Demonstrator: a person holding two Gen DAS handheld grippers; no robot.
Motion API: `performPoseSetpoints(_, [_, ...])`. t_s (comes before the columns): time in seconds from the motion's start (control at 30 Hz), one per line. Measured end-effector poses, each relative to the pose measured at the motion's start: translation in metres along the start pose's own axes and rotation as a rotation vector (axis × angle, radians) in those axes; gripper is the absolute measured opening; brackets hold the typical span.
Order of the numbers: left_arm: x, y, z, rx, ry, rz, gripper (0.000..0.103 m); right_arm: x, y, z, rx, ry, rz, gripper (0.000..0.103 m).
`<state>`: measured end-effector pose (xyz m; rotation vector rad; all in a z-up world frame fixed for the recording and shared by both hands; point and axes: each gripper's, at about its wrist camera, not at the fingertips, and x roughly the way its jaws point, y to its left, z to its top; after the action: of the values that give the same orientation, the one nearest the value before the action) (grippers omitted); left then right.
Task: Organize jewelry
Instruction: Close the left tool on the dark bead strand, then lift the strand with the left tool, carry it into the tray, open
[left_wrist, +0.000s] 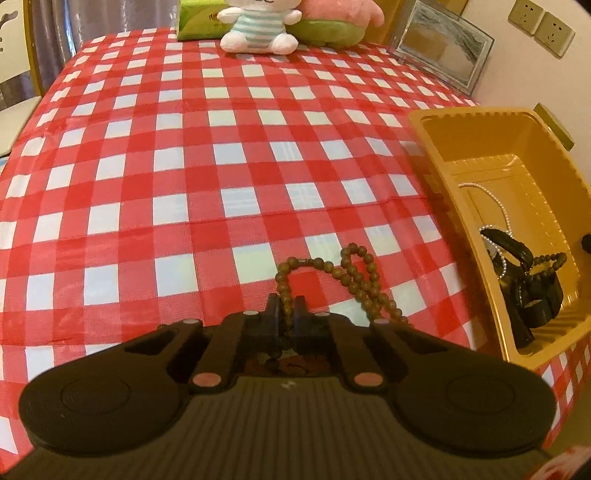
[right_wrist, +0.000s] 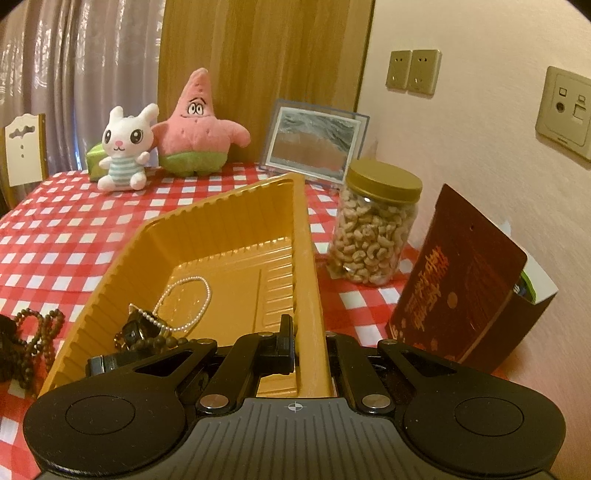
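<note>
My left gripper (left_wrist: 286, 308) is shut on a string of brown wooden beads (left_wrist: 347, 275) whose loops lie on the checked cloth just ahead; the beads also show at the left edge of the right wrist view (right_wrist: 37, 332). The yellow plastic tray (left_wrist: 476, 158) stands to the right and holds a pearl necklace (left_wrist: 496, 206), a black watch (left_wrist: 532, 291) and a dark bead bracelet (left_wrist: 550, 260). My right gripper (right_wrist: 308, 343) is shut on the tray's right wall (right_wrist: 306, 266). The pearl necklace (right_wrist: 188, 295) and the black watch (right_wrist: 133, 332) lie inside.
A white bunny plush (right_wrist: 123, 147), a pink star plush (right_wrist: 195, 125), a green tissue box (left_wrist: 199, 18) and a picture frame (right_wrist: 314, 144) stand at the table's back. A jar of cashews (right_wrist: 376, 221) and a dark red box (right_wrist: 461, 280) stand right of the tray. A chair (right_wrist: 24, 151) stands at the left.
</note>
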<state>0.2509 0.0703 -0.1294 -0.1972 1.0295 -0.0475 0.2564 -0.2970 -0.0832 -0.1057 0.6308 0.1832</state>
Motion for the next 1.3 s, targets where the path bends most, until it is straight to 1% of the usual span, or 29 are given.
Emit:
performPoseSetpoints(0.2, [-0.015,0.002,0.006,0.012,-0.053,-0.006,0.006,0.003,0.003,0.002,-0.008,-0.005,0.008,0.003])
performPoseSetpoints(0.63, [-0.071,-0.005,0.022,0.019,-0.169,-0.088,0.005,0.004,0.006,0.003,-0.012,-0.005,0.01,0.003])
performPoseSetpoints(0.9, [-0.106,-0.015,0.034,0.041,-0.249,-0.117,0.006,0.002,0.01,-0.001,-0.01,-0.004,0.012,0.003])
performPoseSetpoints(1.07, [-0.13,-0.022,0.042,0.054,-0.318,-0.138,0.005,0.002,0.01,-0.001,-0.01,-0.004,0.013,0.003])
performPoseSetpoints(1.3, [-0.15,-0.03,0.052,0.068,-0.361,-0.16,0.005,0.002,0.01,-0.002,-0.01,-0.003,0.013,0.003])
